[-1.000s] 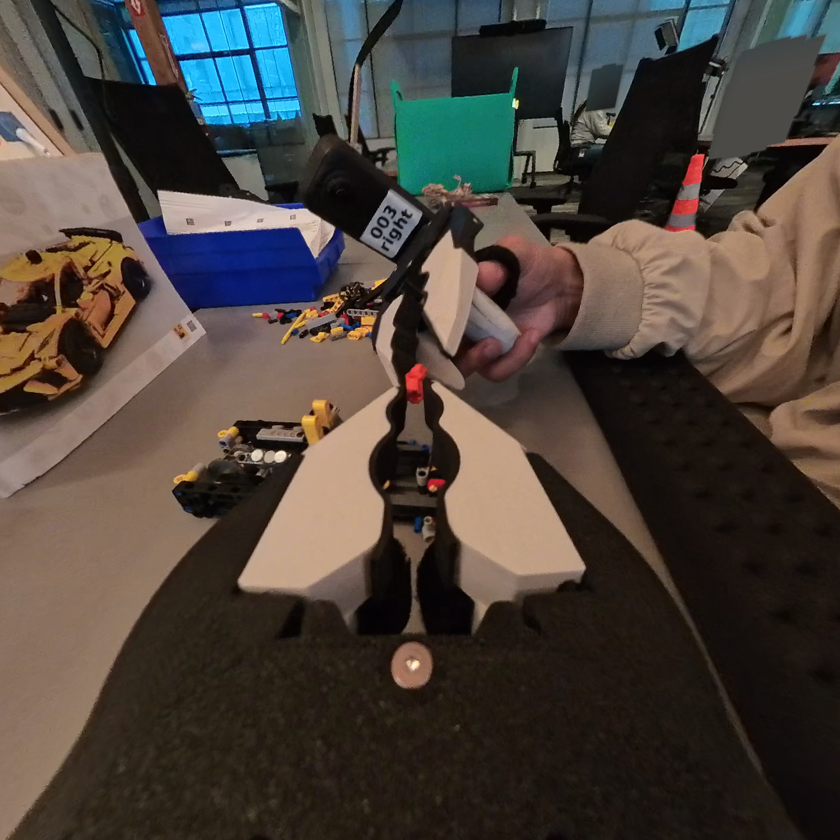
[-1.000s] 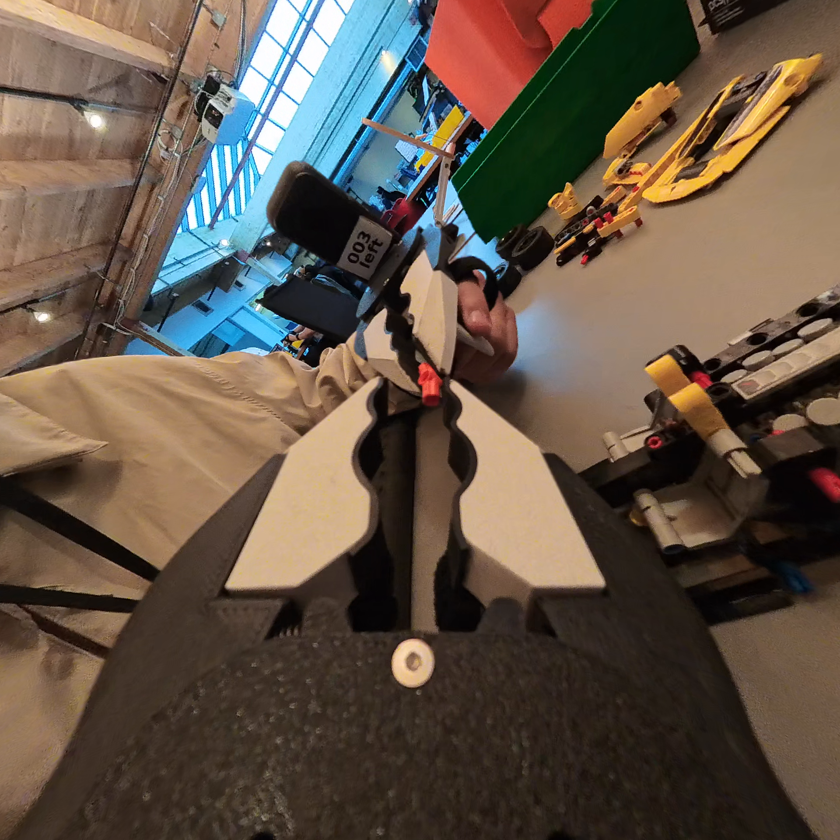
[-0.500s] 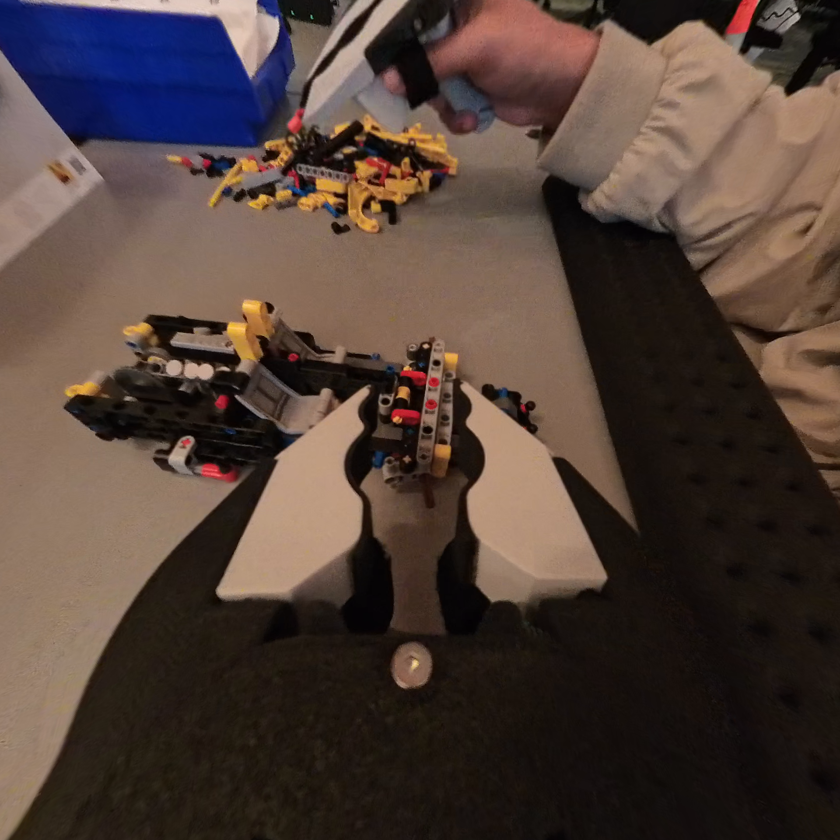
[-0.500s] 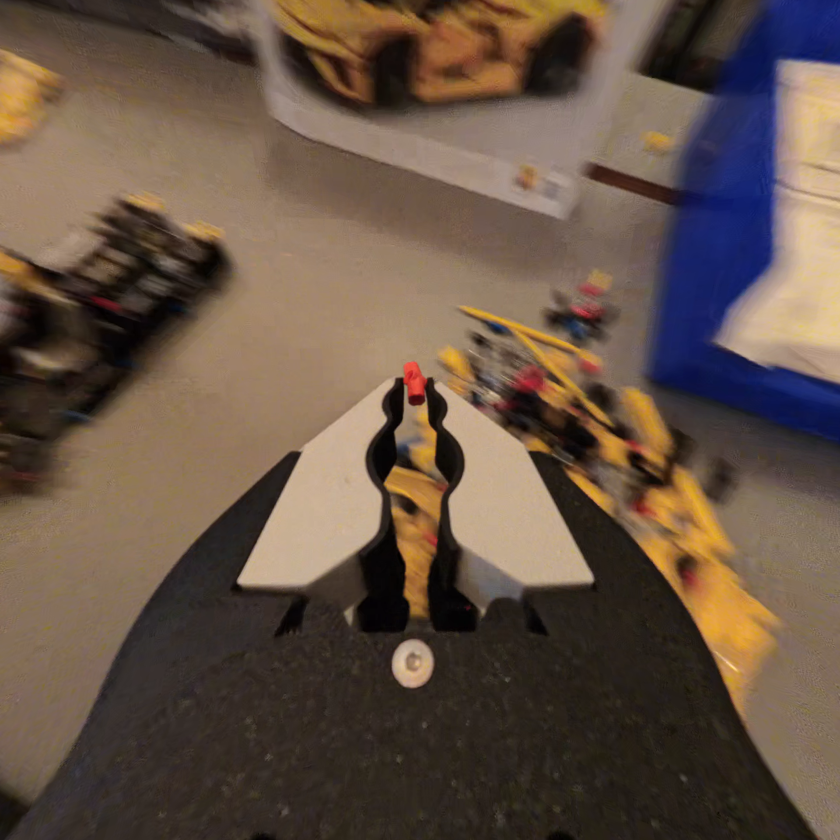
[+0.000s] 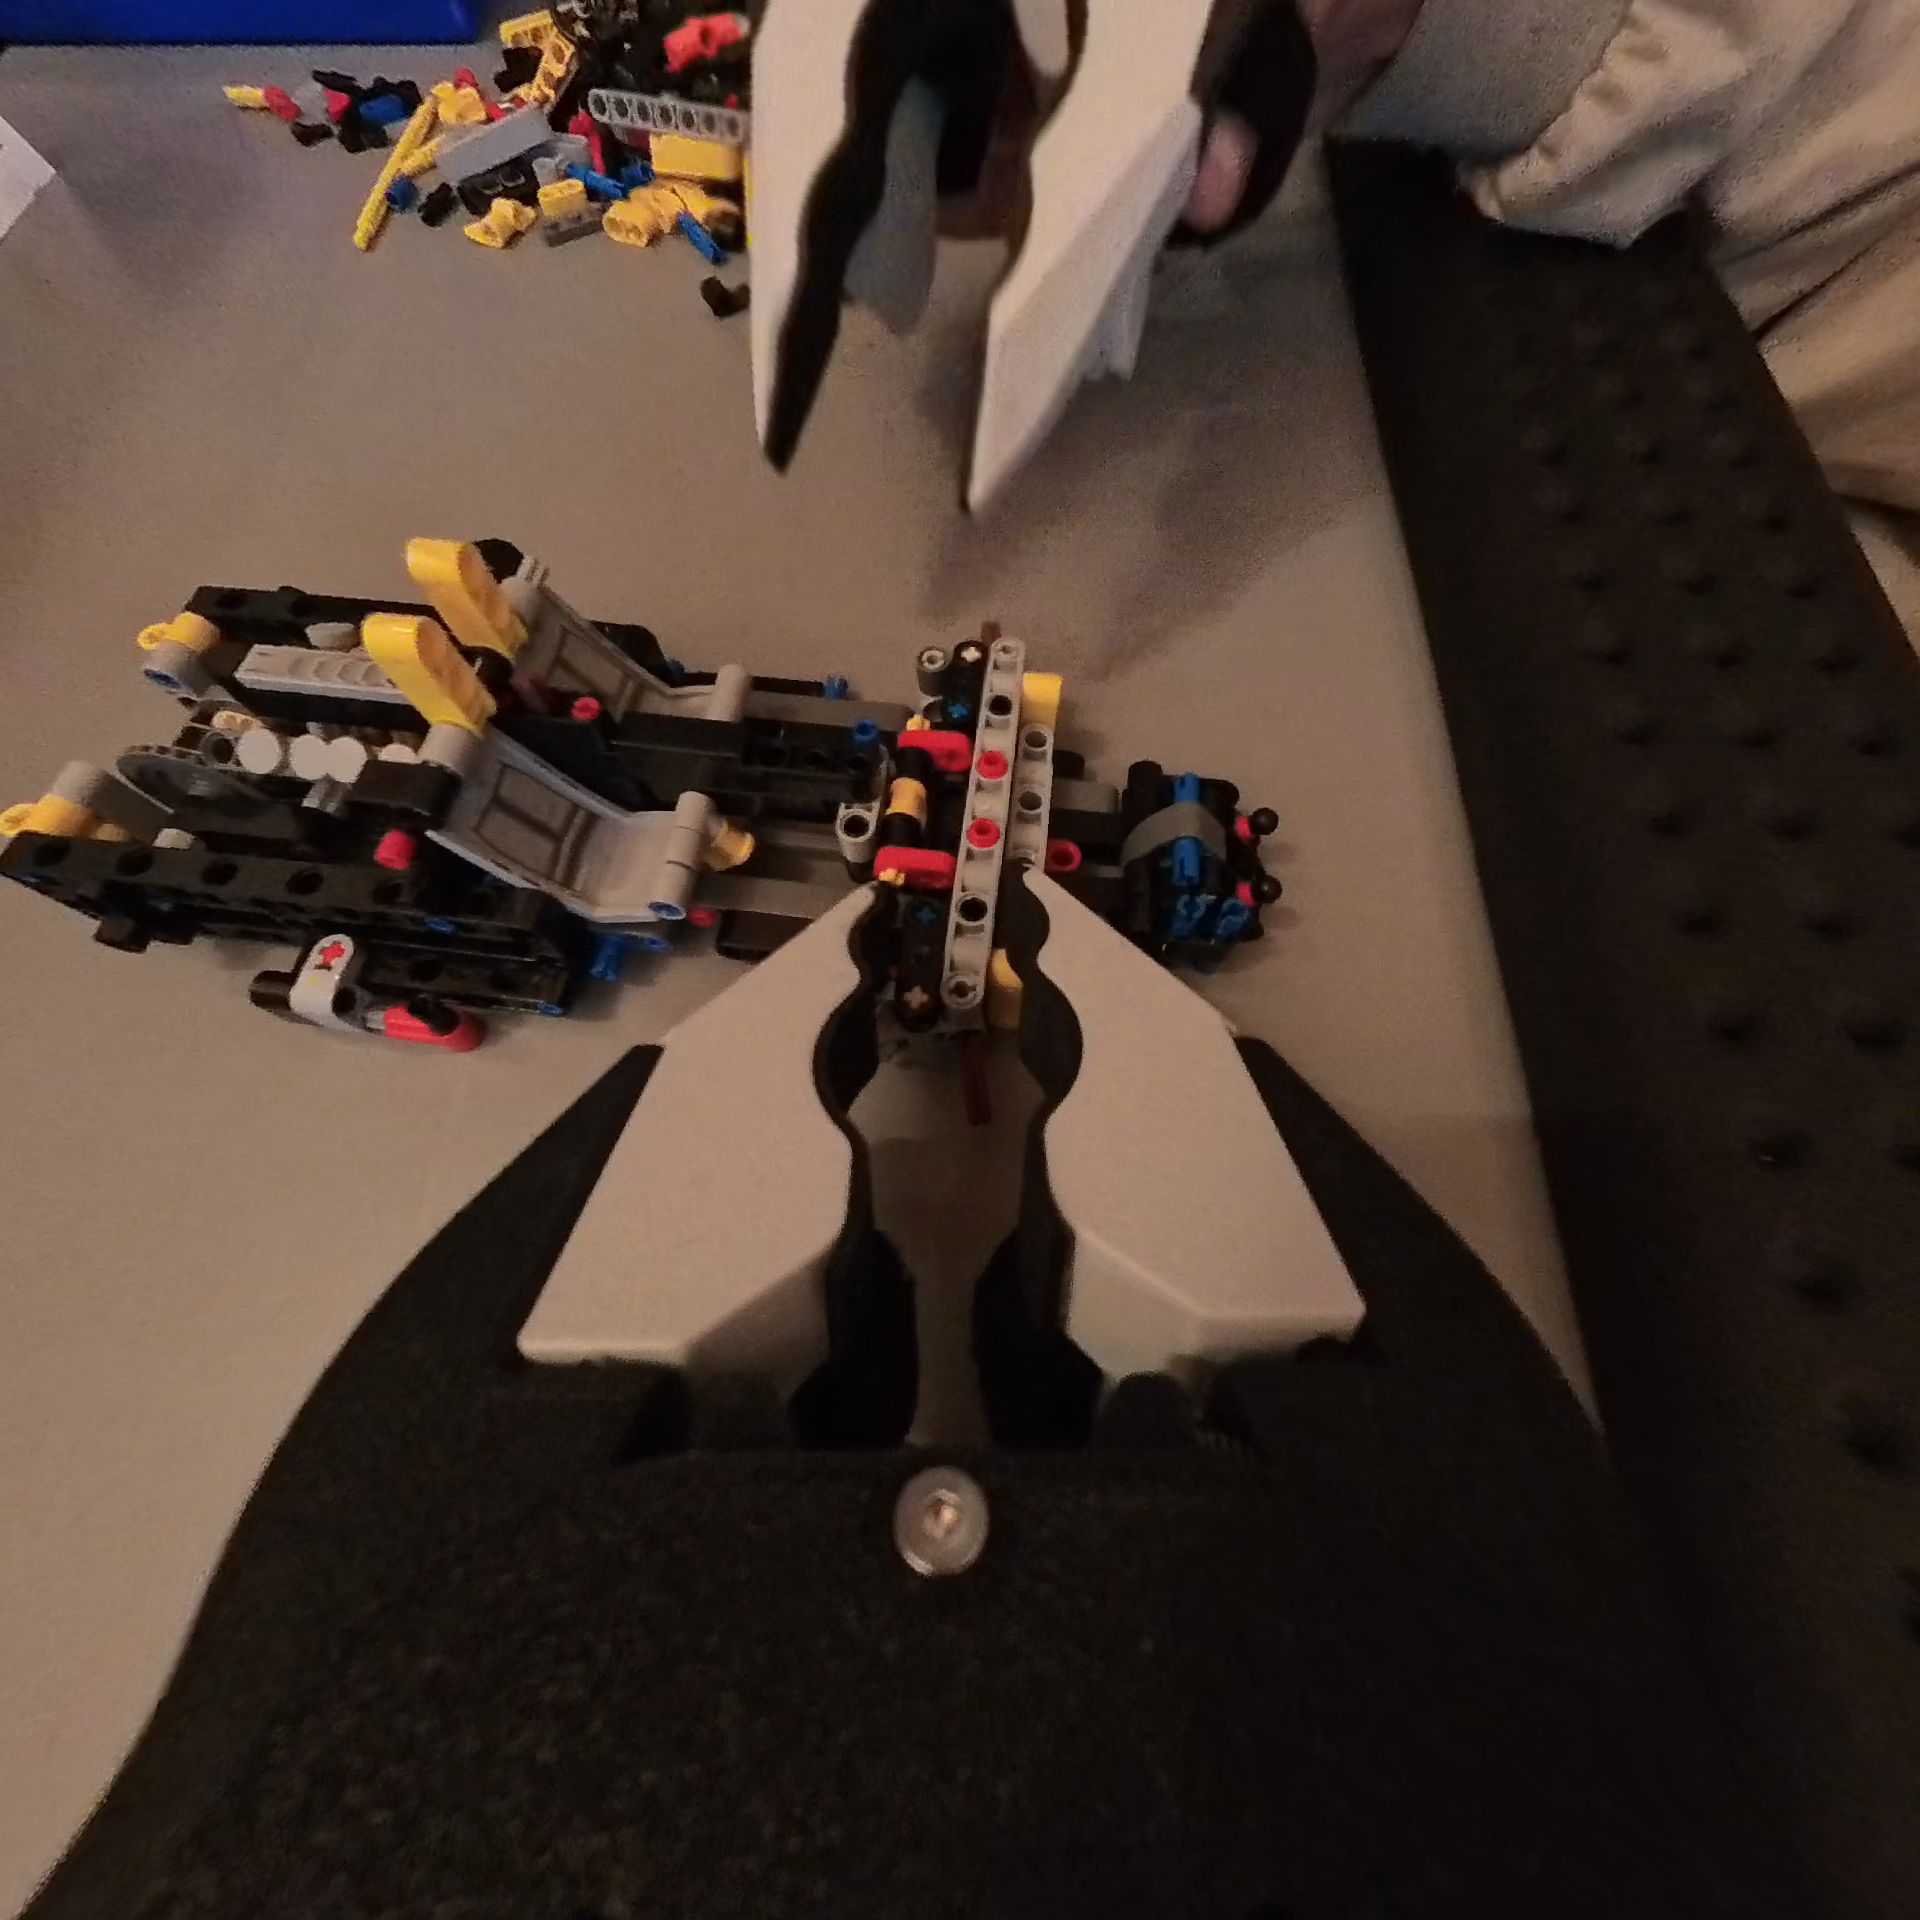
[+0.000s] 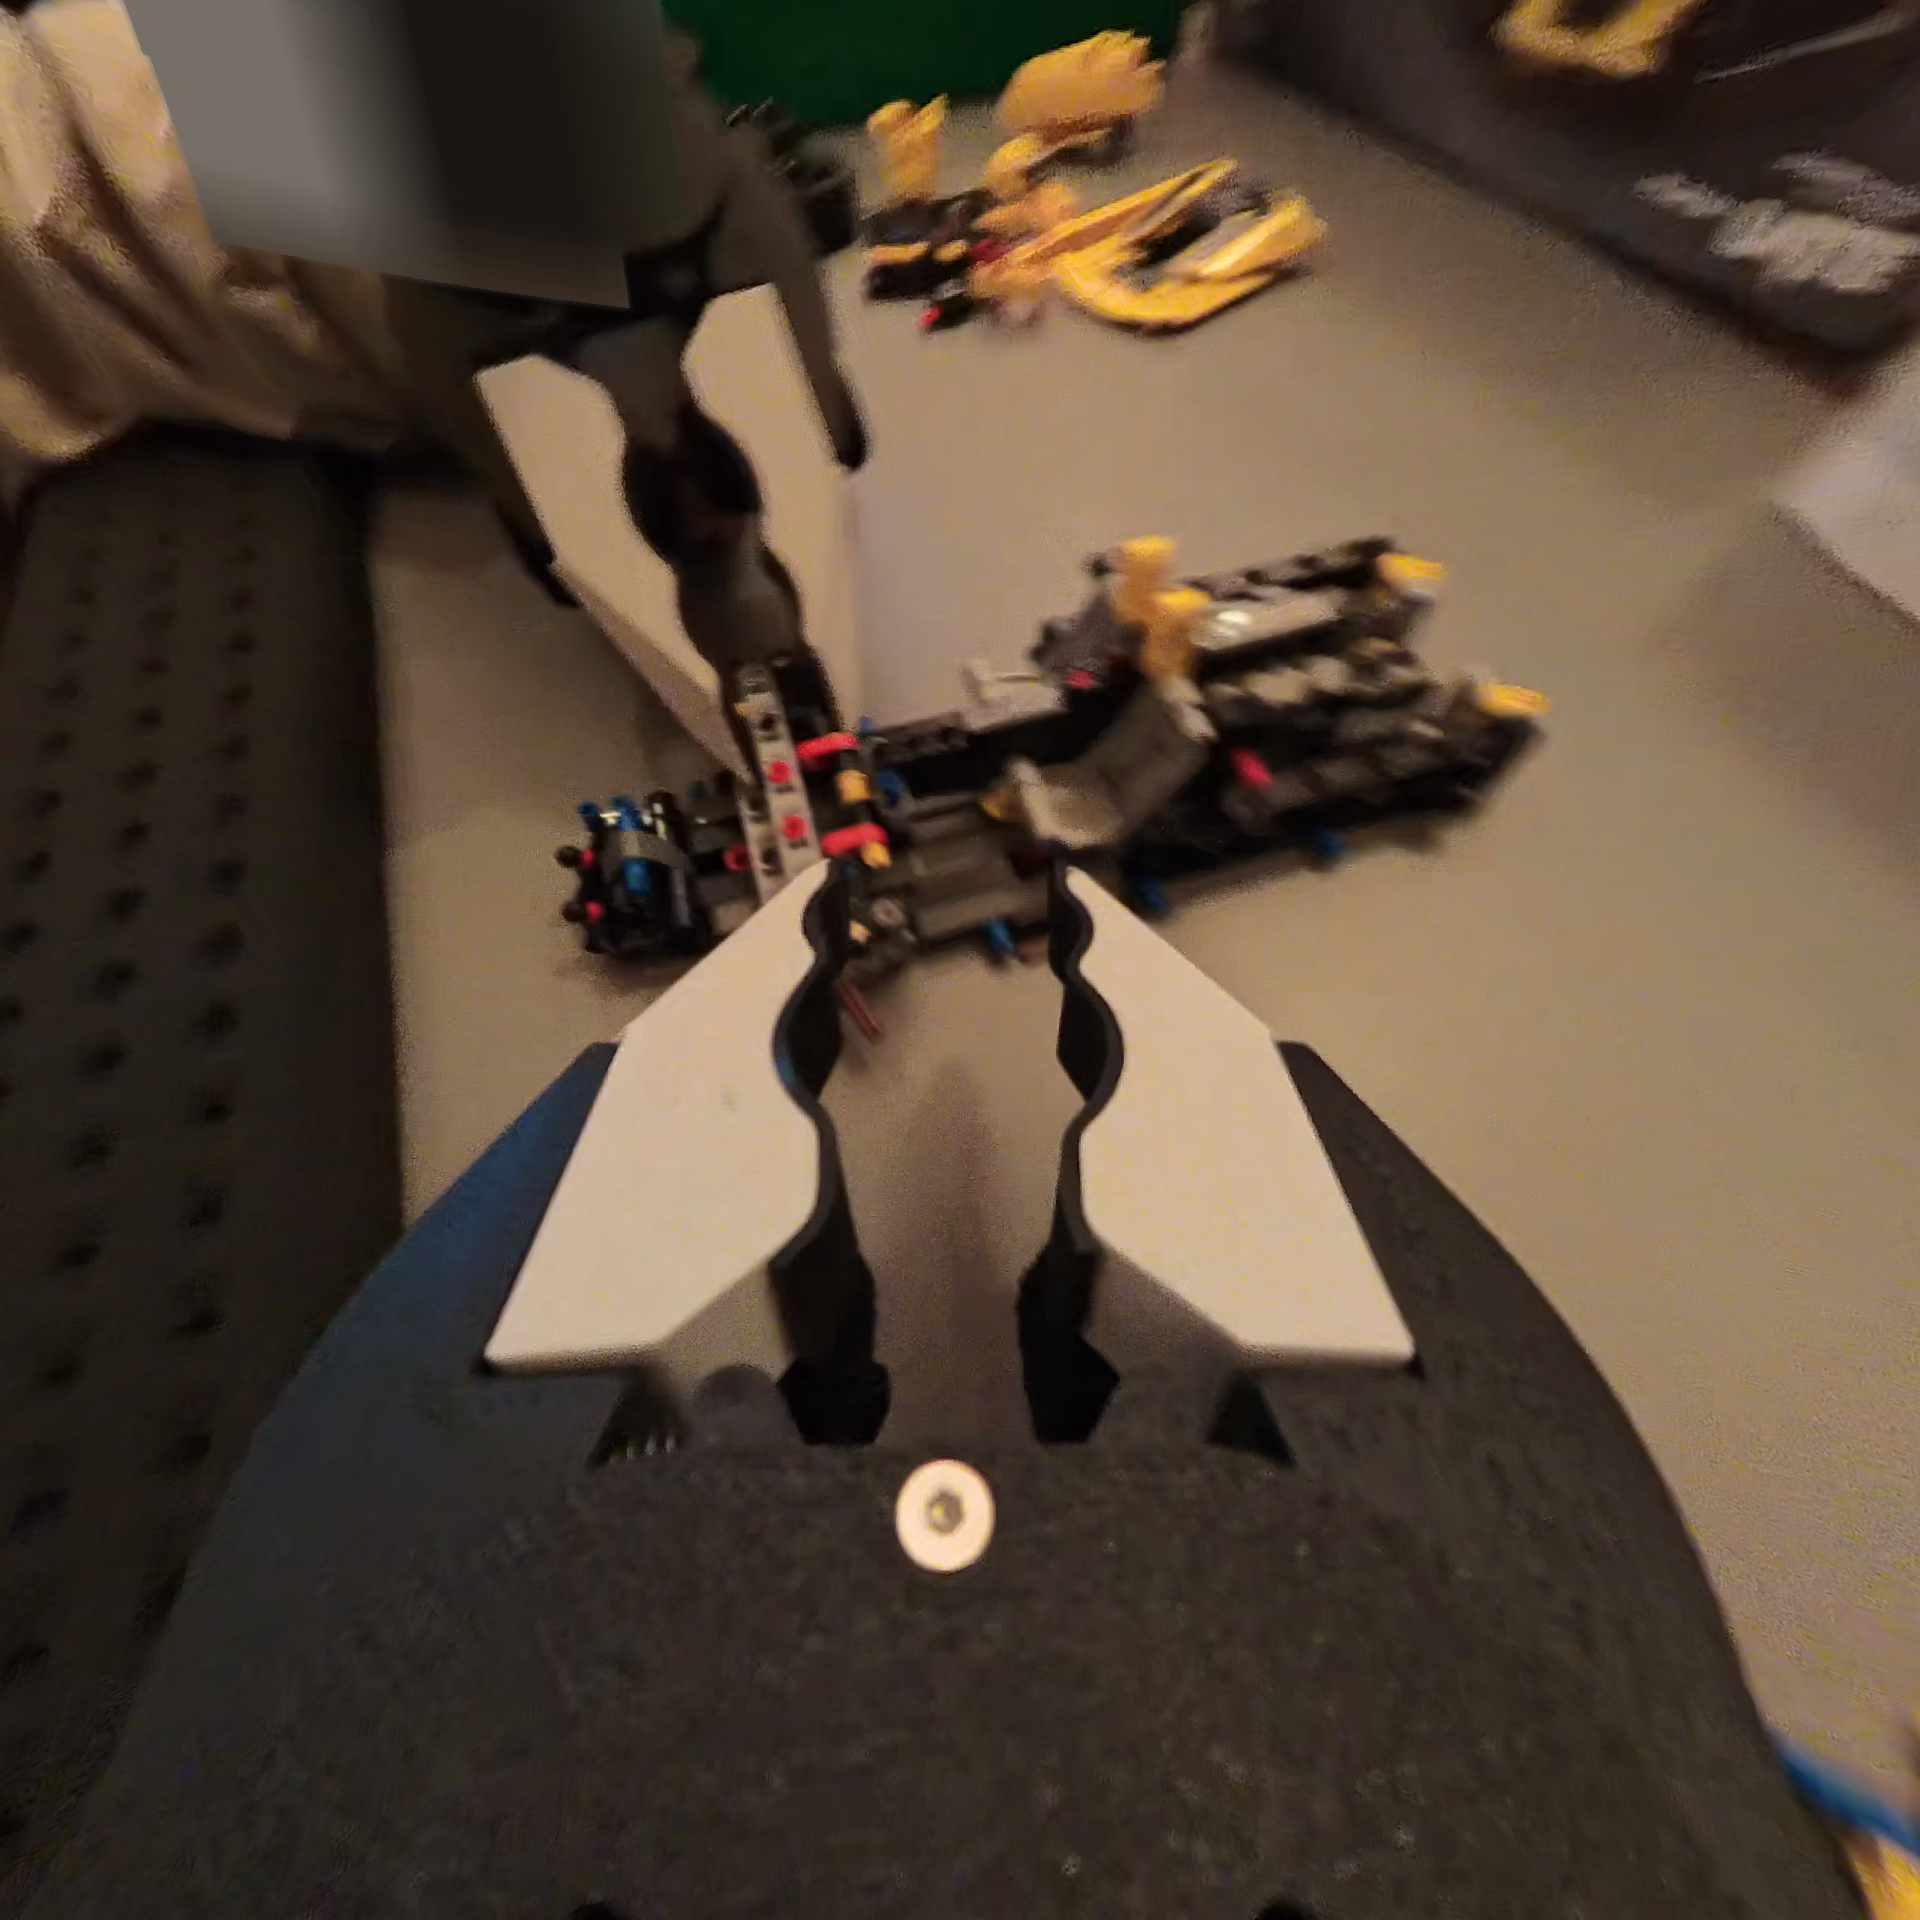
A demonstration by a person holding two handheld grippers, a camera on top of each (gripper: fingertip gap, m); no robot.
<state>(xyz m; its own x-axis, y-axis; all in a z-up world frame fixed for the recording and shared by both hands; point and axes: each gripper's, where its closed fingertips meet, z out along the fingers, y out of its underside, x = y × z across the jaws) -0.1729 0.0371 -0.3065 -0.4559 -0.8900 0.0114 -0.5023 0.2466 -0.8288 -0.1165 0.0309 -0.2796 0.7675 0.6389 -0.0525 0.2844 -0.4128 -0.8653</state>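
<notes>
A black, grey and yellow brick-built chassis (image 5: 582,790) lies on the grey table (image 5: 312,416). My left gripper (image 5: 948,888) is shut on the near end of its cross section, a grey holed beam (image 5: 987,790) stacked with a black beam and a yellow piece. The right wrist view shows the same grip (image 6: 795,743) on that beam (image 6: 774,790). My right gripper (image 6: 945,871) is open and empty, with its fingertips just above the chassis (image 6: 1247,707) middle. In the left wrist view it hangs (image 5: 875,480) above the table behind the chassis.
A pile of loose yellow, black and red pieces (image 5: 582,156) lies at the back, near a blue bin (image 5: 208,16). A black foam mat (image 5: 1662,727) borders the table beside a beige sleeve (image 5: 1714,125). Yellow body panels (image 6: 1143,239) lie farther off.
A second ago both grippers met on a small red pin. The right gripper carried it over the loose pile, then opened without it and swung to the chassis. The left gripper closed on the cross beam.
</notes>
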